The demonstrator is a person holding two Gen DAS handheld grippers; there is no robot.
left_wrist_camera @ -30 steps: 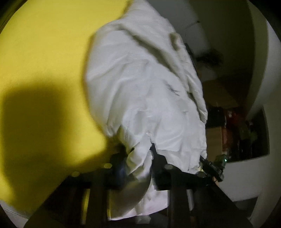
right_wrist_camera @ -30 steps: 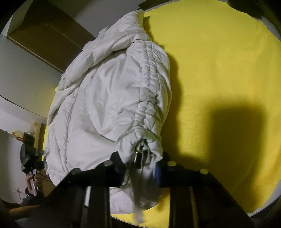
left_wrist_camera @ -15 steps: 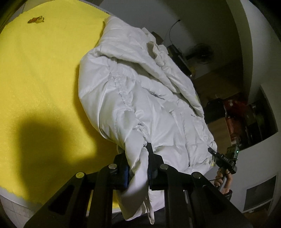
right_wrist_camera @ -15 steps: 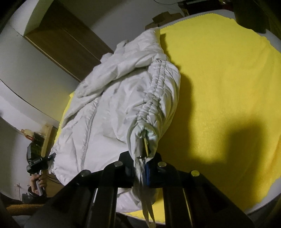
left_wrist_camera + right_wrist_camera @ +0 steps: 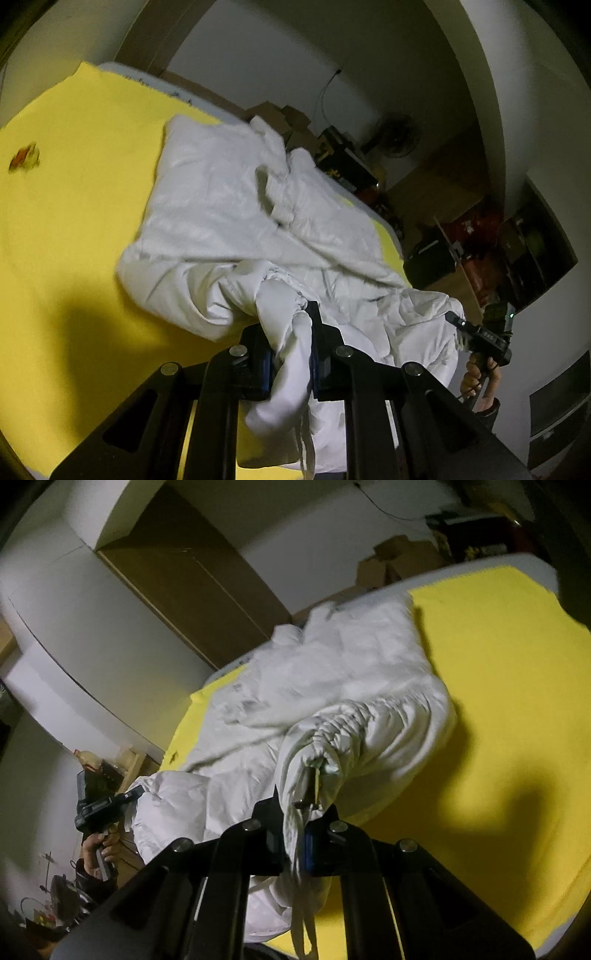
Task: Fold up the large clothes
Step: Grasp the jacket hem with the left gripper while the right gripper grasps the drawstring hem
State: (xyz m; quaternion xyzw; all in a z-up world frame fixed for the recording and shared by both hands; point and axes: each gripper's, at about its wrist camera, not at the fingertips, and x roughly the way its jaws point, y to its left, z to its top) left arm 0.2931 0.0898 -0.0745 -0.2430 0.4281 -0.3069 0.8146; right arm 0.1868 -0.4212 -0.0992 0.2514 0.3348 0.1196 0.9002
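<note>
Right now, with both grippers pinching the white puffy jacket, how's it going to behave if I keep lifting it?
The jacket probably stays floppy: it sags and bunches between the left gripper and the right gripper. It looks padded, so likely light for its bulk. The smooth shell and the cords dangling below the right gripper suggest that it could slip or swing.

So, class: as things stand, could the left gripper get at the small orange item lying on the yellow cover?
Probably not yet. The left gripper is shut on the white jacket, so its fingers are occupied. The orange item lies apart on bare yellow cover; nothing else blocks it.
</note>
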